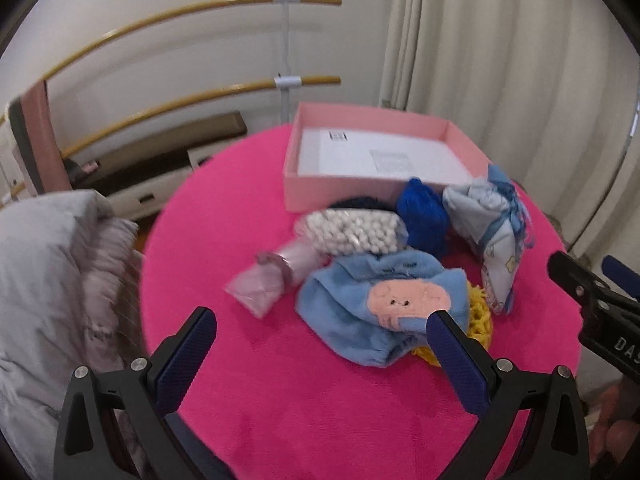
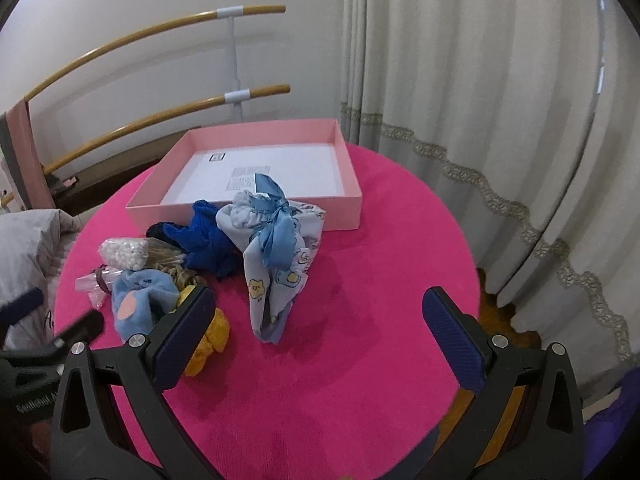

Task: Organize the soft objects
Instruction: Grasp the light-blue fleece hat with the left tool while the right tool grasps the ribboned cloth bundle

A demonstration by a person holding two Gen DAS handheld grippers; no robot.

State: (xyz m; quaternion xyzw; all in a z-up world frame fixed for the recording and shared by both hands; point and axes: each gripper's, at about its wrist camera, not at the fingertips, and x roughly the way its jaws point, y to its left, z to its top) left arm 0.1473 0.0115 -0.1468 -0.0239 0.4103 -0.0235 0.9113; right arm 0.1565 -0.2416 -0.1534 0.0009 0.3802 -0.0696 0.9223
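Soft objects [image 2: 224, 248] lay heaped on the pink surface [image 2: 360, 320] before the empty pink box [image 2: 248, 216]. Both grippers, left [image 1: 320, 344] and right [image 2: 320, 320], had fingers spread, holding nothing. Grabbing the tangled pile could drag neighbours along.

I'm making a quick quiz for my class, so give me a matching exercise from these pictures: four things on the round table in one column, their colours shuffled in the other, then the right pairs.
Things:
1. open box
2. table cover
3. bag of cotton balls
4. knitted piece under the light blue plush

Colours:
A. yellow
B. pale pink
C. white
D. bright magenta

Pairs: 1-B, 2-D, 3-C, 4-A
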